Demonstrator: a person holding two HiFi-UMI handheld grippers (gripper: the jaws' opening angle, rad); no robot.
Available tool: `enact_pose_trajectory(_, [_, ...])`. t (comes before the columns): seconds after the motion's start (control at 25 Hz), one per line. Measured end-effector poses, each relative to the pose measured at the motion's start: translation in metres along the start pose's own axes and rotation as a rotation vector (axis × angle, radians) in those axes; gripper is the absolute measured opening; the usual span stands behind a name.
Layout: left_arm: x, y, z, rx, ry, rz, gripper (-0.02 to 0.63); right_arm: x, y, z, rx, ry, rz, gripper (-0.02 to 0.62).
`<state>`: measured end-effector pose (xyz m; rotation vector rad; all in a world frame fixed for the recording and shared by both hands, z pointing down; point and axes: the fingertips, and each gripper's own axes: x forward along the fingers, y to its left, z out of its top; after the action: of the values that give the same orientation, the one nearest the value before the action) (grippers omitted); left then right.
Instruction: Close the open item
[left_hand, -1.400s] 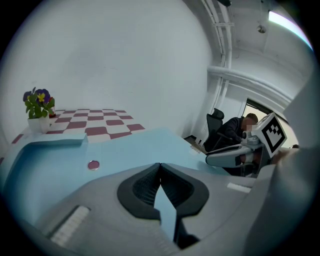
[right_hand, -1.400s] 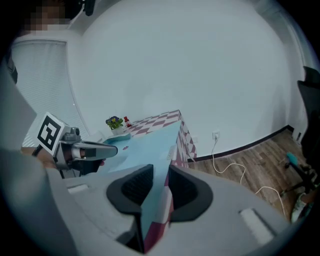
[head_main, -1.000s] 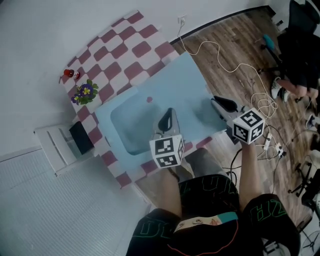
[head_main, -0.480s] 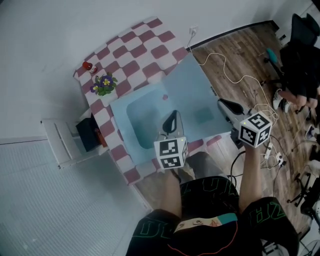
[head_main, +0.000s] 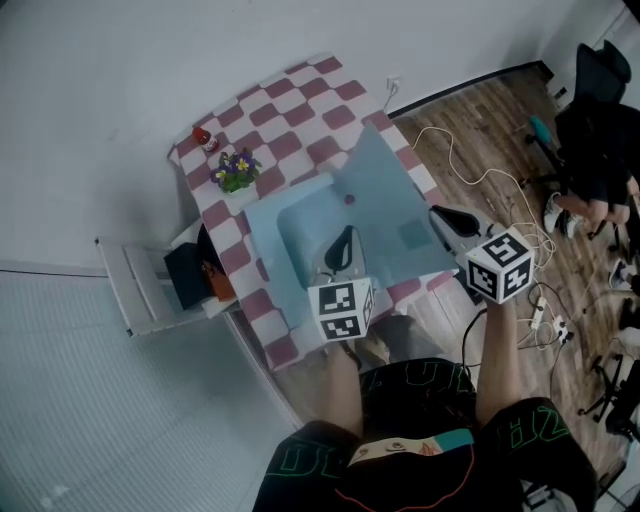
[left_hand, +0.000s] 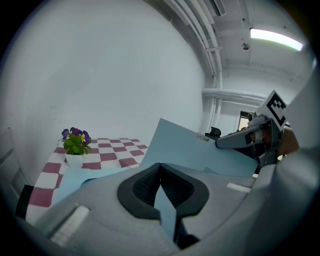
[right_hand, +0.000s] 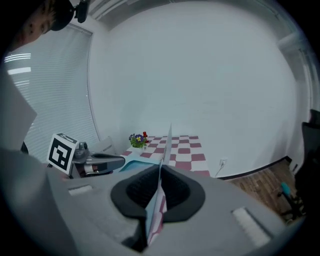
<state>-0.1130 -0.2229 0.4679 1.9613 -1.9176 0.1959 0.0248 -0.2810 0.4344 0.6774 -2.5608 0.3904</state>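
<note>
Starting at the left, one half of the blue folder (head_main: 290, 215) lies flat on the checkered surface (head_main: 300, 95). The left gripper (head_main: 338, 245) is clenched on the folder's near edge, close to the fold, which runs near to far. Farther right, the other half stands raised and tilted. The right gripper (head_main: 450, 218) has just been closing its jaws, and they pinch that half's outer edge. The flat half lies to the left of those jaws, so the closing swing probably belongs to the right hand.
</note>
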Motion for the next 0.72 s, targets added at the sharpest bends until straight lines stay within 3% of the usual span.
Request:
enact_pose_trajectory(0.48, [-0.057,0.044,0.020,-0.001,-0.078,0.026,0.009,0.021,0.090,0.022,-0.125,0.080,-0.036,0.023])
enact_pose_trajectory(0.72, [-0.098,0.071,0.031,0.022,-0.121,0.045,0.009,0.038,0.138,0.026,-0.151,0.109,-0.105,0.025])
